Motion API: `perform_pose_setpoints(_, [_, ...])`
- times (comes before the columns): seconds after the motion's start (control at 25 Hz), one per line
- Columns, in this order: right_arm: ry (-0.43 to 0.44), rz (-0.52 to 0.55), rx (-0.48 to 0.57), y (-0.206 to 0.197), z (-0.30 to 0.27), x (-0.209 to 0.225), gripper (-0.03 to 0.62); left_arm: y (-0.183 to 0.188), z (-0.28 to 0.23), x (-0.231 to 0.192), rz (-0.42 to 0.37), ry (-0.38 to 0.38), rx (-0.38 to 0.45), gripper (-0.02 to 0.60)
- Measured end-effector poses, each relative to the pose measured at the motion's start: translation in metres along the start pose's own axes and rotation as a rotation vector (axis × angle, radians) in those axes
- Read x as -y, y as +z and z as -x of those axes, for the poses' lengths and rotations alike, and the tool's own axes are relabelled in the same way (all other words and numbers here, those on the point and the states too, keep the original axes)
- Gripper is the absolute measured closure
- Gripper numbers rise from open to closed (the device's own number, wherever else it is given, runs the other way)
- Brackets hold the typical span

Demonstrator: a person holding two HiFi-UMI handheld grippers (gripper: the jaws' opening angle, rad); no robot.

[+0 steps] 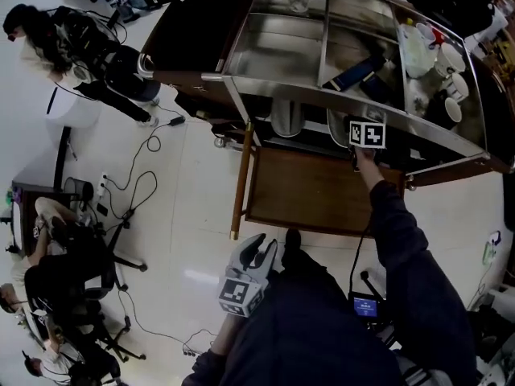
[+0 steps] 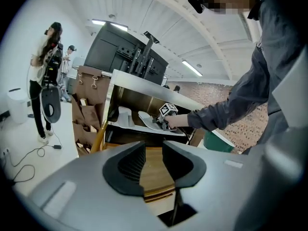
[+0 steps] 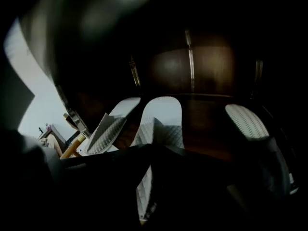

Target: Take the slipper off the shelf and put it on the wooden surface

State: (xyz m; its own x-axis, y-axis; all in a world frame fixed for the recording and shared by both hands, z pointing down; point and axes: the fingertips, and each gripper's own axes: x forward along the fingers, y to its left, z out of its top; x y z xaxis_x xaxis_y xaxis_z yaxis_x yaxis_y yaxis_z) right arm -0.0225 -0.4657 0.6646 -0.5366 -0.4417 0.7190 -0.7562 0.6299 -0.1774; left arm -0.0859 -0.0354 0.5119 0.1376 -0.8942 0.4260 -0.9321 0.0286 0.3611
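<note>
Right gripper view: slipper in tool

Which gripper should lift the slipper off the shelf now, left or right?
Right. The right gripper is inside the shelf, with its jaws closed on the slipper. The left gripper hangs open and empty near the person's body, away from the shelf.

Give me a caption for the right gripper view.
Right gripper clamped on a white slipper on the dark shelf, a second slipper beside it.
</note>
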Motion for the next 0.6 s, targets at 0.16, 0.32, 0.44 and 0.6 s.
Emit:
perform_pose_setpoints(0.16, [-0.11,0.032,0.054,0.006,0.003,-0.003,0.546,-0.01,0.018,-0.009,0.027,0.026,0.003,0.451])
perform_pose_setpoints(0.32, [-0.057,0.153,0.144,-0.013,0.045,-0.043,0.561,-0.021,0.028,-0.006,0.04,-0.015,0.009,0.451])
perform_pose_setpoints(0.44, [0.029,0.169,0.179,-0.054,0.106,-0.082,0.592,-0.029,0.031,0.004,0.026,-0.08,0.011,0.451])
perform_pose_setpoints(0.6, [0.085,0.236,0.195,-0.133,0.209,-0.141,0.592,-0.042,0.046,0.029,-0.015,-0.209,0.0,0.451])
